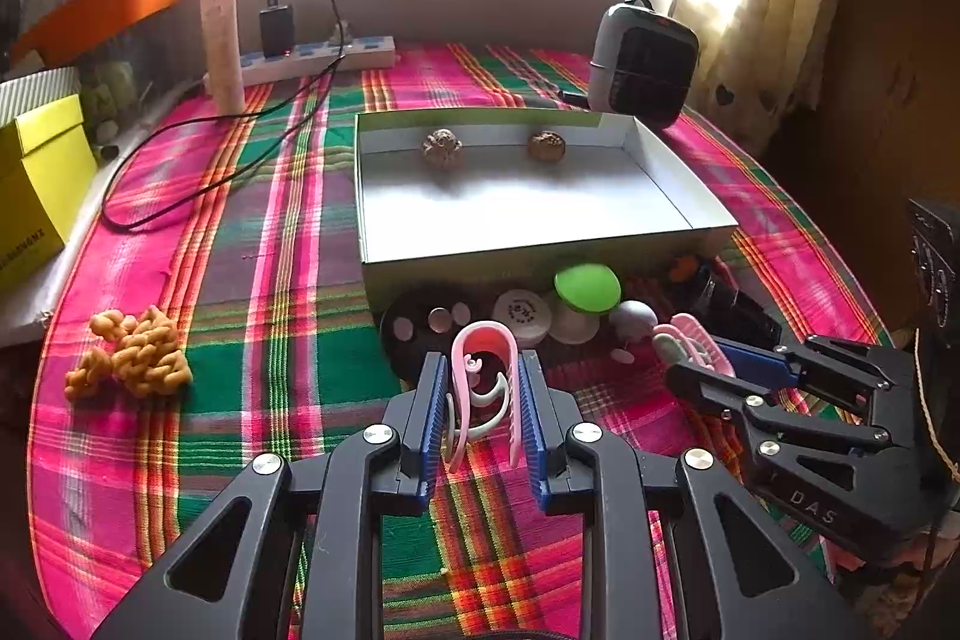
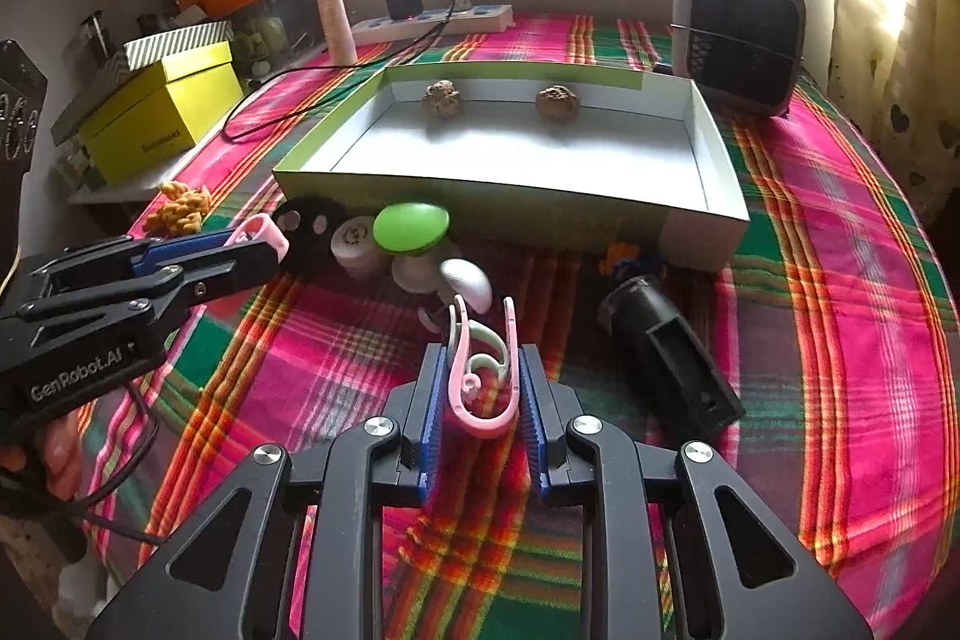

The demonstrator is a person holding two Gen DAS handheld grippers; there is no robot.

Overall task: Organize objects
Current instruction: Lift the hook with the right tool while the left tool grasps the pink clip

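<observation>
- Two grippers are in view, and each one is clamped on one pink clip: the left gripper (image 1: 483, 370) holds its pink clip (image 1: 485, 388) with the closed loop pointing forward, and the right gripper (image 2: 480, 364) holds the second pink clip (image 2: 483, 370) with the loop turned toward the camera.
- One shallow white box (image 1: 678, 172) stands on the plaid cloth (image 1: 270, 232), with two brown lumpy balls (image 1: 442, 148) inside it, both against the far wall and well apart from each other.
- One green-capped mushroom toy (image 2: 411, 226) lies just in front of the box, next to one round white piece (image 2: 355, 241) and one black disc with pale spots (image 2: 309, 223).
- One yellow knitted piece (image 1: 135, 355) lies alone on the cloth, on the left.
- One heater (image 2: 735, 34) stands behind the box at the right, and one power strip (image 1: 324, 55) with one black charger lies by the wall.
- Only the right wrist view shows fully the one black cylinder object (image 2: 666, 349); in the left wrist view the right gripper hides most of it.
- Only the right wrist view shows some fingers (image 2: 60, 454) of the person behind the left gripper.
</observation>
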